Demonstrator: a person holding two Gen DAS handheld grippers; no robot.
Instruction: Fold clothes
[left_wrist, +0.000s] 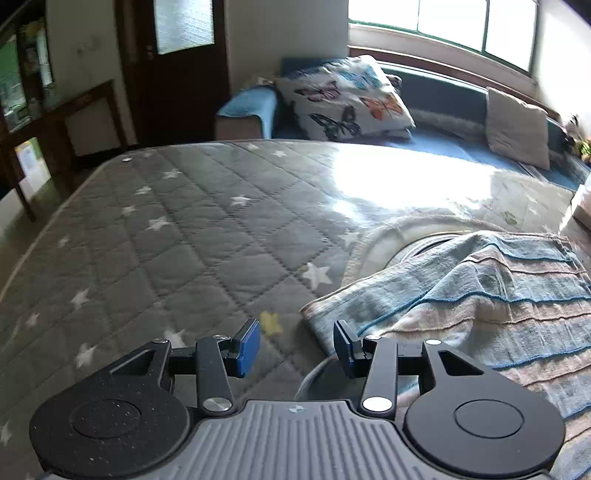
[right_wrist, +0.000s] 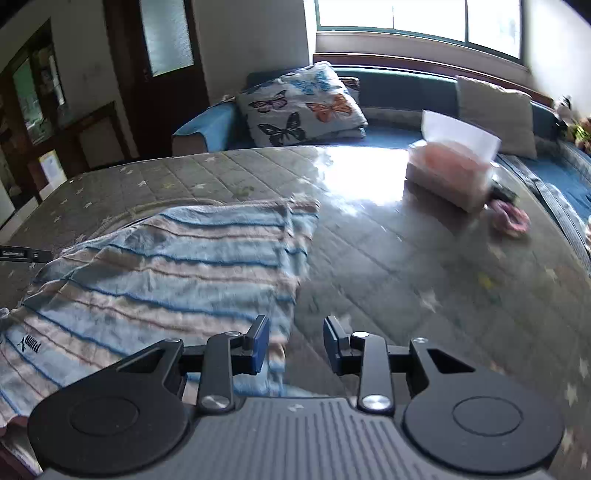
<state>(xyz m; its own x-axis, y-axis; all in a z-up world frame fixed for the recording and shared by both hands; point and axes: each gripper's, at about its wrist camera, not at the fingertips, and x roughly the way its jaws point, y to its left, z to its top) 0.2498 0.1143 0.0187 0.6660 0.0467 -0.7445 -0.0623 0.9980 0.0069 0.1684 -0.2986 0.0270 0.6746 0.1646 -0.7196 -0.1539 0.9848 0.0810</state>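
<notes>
Two hand-held grippers flank the striped garment (right_wrist: 166, 266) on the bed (left_wrist: 166, 229).
Left (left_wrist: 296, 347) and right (right_wrist: 295, 343) are part-open and empty; a bunched fold is risked if only one layer is pinched.

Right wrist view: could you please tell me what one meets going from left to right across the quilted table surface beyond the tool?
Striped garment → bare patch of the quilted star-print cover → tissue box → pink hair tie.
</notes>
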